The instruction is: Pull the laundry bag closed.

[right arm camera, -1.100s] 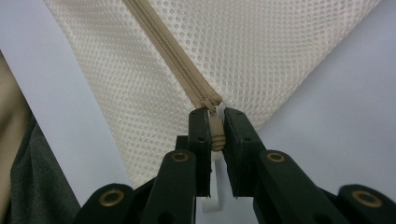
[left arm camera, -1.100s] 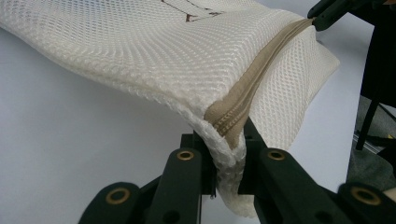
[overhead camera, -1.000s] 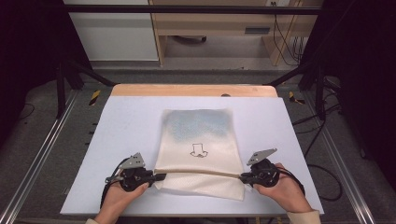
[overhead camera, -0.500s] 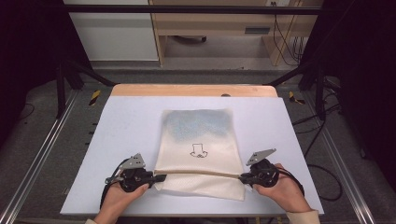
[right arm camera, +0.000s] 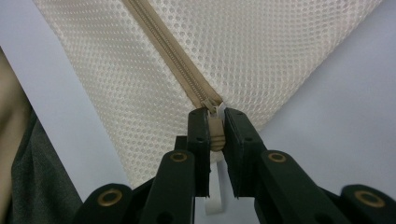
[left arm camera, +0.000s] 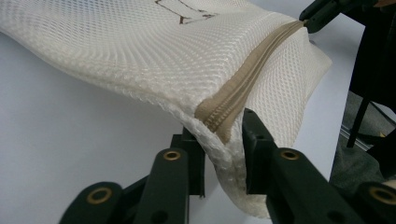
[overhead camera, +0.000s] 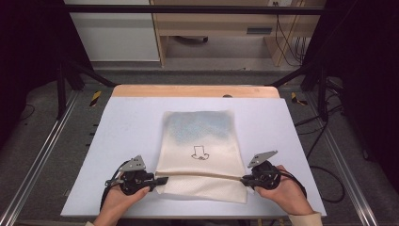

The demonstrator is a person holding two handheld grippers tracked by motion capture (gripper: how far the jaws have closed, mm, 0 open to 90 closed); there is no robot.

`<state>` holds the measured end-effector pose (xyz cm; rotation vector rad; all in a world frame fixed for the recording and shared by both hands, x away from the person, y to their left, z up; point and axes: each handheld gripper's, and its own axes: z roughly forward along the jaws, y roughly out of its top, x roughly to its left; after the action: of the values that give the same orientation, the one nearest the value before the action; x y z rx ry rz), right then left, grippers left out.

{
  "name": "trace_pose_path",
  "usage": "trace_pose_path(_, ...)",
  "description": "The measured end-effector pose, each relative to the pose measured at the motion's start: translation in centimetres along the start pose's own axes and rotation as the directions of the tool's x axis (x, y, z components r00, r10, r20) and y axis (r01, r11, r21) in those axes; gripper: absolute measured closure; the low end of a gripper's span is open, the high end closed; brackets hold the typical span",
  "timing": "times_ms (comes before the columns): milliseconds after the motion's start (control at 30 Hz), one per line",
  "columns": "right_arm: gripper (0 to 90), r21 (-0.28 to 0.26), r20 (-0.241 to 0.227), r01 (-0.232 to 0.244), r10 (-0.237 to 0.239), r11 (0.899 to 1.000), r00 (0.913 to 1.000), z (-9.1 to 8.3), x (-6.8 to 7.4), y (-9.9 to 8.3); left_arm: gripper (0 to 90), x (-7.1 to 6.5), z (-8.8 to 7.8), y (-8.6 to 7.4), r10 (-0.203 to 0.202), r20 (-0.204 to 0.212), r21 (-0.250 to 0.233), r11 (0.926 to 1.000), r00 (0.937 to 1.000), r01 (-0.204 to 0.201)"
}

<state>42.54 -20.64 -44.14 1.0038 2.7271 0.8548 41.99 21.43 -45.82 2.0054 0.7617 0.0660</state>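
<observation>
A cream mesh laundry bag (overhead camera: 202,141) with a small dark drawing lies flat on the pale table (overhead camera: 122,132). Its tan zipper (overhead camera: 202,175) runs across the near end. My left gripper (overhead camera: 162,180) is at the zipper's left end. Its jaws have just been opening and now stand apart around the bag's corner (left arm camera: 219,126), the fabric loose between them. My right gripper (overhead camera: 244,179) is at the zipper's right end, shut on the zipper pull (right arm camera: 216,135). A white tab (right arm camera: 215,196) hangs below the pull.
A person's hands (overhead camera: 282,188) hold both grippers near the table's front edge. A wooden strip (overhead camera: 195,91) borders the far edge. Metal rails (overhead camera: 42,155) run along both sides, and cables (overhead camera: 329,174) trail off at the right.
</observation>
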Motion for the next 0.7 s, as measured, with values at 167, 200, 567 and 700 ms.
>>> trace_pose_path(167,60.3,-0.041,0.034,-0.012,0.013,0.999,0.9993,-0.5,-0.1,0.2,51.3,0.2,-1.4,0.0,-0.032,-0.049,-0.024,0.9992,0.9983,0.030)
trace_pose_path(200,51.9,-0.065,0.046,-0.024,0.027,0.998,0.9986,-0.8,0.0,0.5,45.7,0.2,-1.7,0.1,-0.031,-0.063,-0.029,0.9992,0.9976,0.029)
trace_pose_path(567,12.4,-0.209,0.219,-0.070,0.117,0.975,0.9686,-2.7,1.0,5.1,18.3,1.2,-4.6,1.9,-0.034,-0.287,0.046,0.9977,0.9572,0.050)
trace_pose_path(700,10.4,-0.205,0.242,-0.091,0.141,0.975,0.9601,-3.2,0.4,5.4,16.6,2.1,-5.4,2.8,0.006,-0.320,0.133,0.9903,0.9476,0.039)
